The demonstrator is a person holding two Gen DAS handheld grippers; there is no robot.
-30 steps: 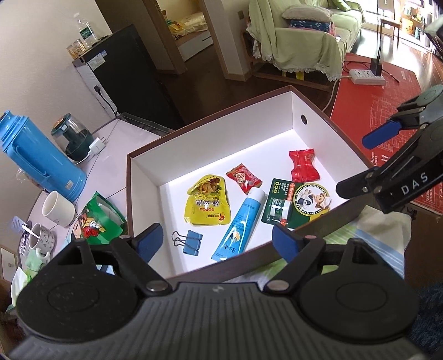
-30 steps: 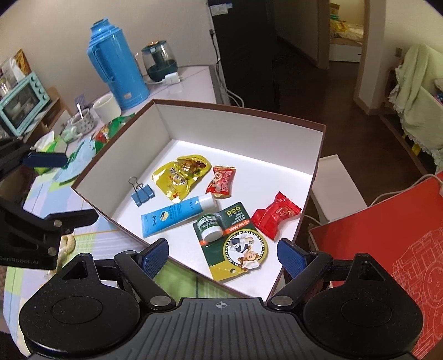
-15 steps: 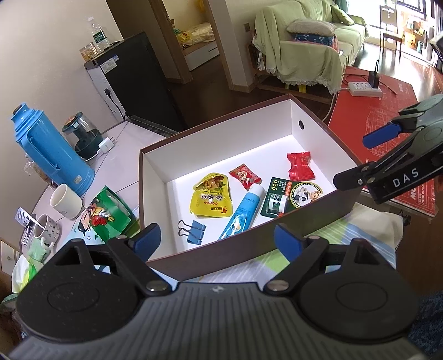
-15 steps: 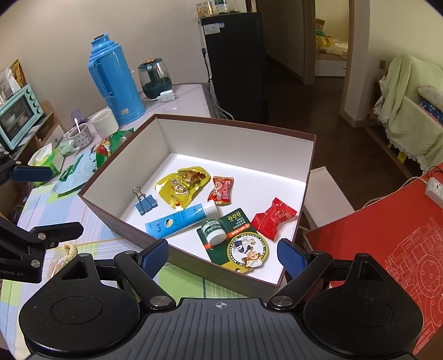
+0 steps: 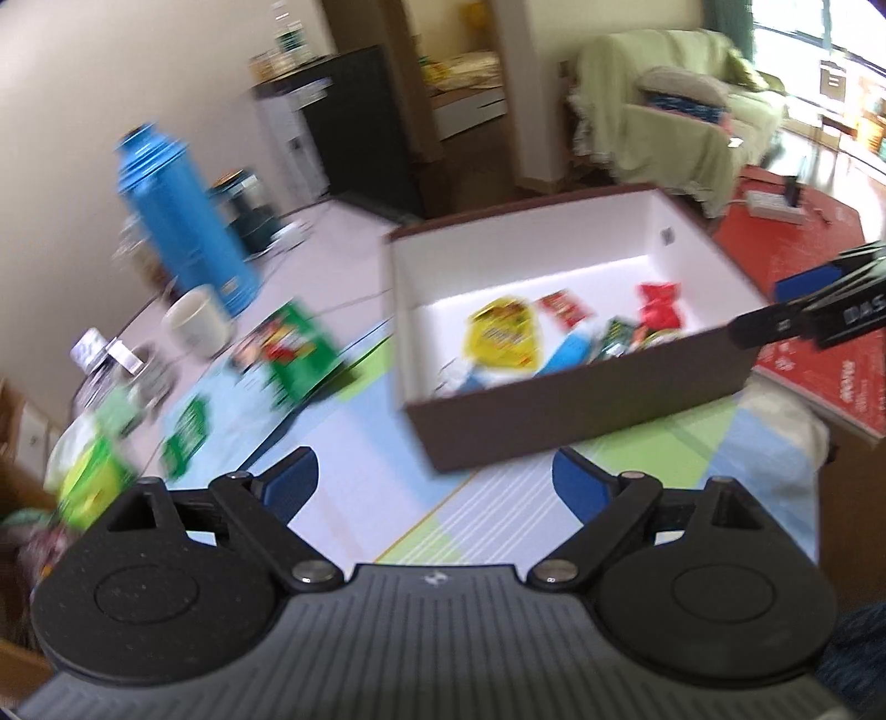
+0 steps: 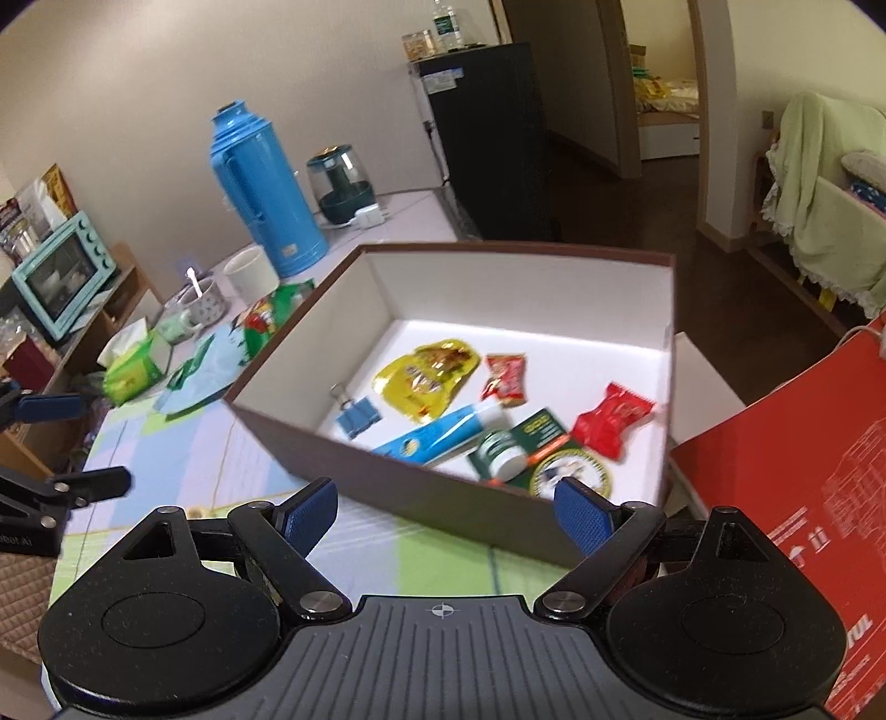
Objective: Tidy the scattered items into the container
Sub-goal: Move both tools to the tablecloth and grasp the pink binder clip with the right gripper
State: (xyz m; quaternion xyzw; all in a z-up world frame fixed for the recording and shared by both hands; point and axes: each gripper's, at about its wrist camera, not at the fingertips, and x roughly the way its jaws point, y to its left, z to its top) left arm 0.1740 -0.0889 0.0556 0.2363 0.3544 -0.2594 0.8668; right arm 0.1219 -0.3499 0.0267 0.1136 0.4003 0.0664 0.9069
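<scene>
Left wrist view motion-blurred; box (image 5: pixel 570 410) front wall hides blue tube (image 5: pixel 570 351) & clip partly.

A living room in daylight

Cream walls (image 6: pixel 138 83), a dark wooden floor (image 6: pixel 692 260), a sofa (image 5: pixel 681 138) under a pale green cover, a red rug (image 5: pixel 797 243), and a bright window (image 5: pixel 803 27) behind.

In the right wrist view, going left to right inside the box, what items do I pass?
Binder clip → yellow pouch → small red snack packet → red candy. The blue tube and green card overlap the middle ones, so I left them out.
</scene>
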